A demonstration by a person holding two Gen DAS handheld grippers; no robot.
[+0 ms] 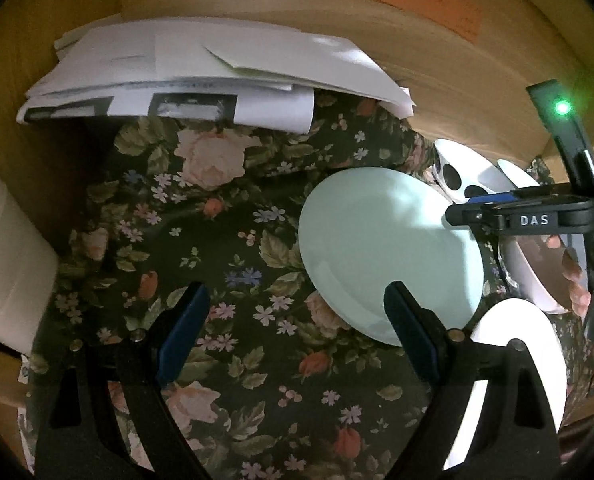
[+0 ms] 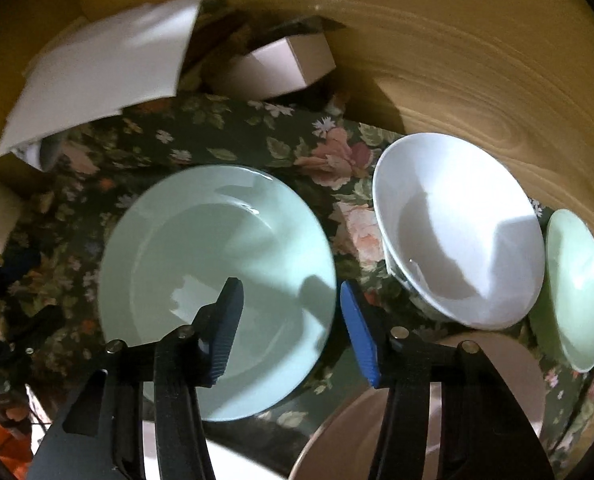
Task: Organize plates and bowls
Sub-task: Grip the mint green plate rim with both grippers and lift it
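A pale mint plate (image 2: pixel 217 272) lies flat on the floral cloth (image 2: pixel 97 160). My right gripper (image 2: pixel 293 324) hovers over its right rim, jaws partly apart. One finger is above the plate's inside and the other just outside the rim, and neither pad presses on it. To the right stand a white bowl (image 2: pixel 457 232) and a small pale green dish (image 2: pixel 577 288). My left gripper (image 1: pixel 297 320) is wide open over the floral cloth (image 1: pixel 225 240), with nothing between its fingers. The mint plate (image 1: pixel 389 256) is just to its right, and a white plate (image 1: pixel 517 360) lies nearer.
Loose papers (image 1: pixel 197 76) are piled at the back against a wooden wall (image 1: pixel 417 60). A white container (image 1: pixel 5 248) stands at the left. A white box (image 2: pixel 273 68) sits behind the plates. A tan plate (image 2: pixel 417 420) lies at the near edge. A spotted white bowl (image 1: pixel 457 172) stands behind the mint plate.
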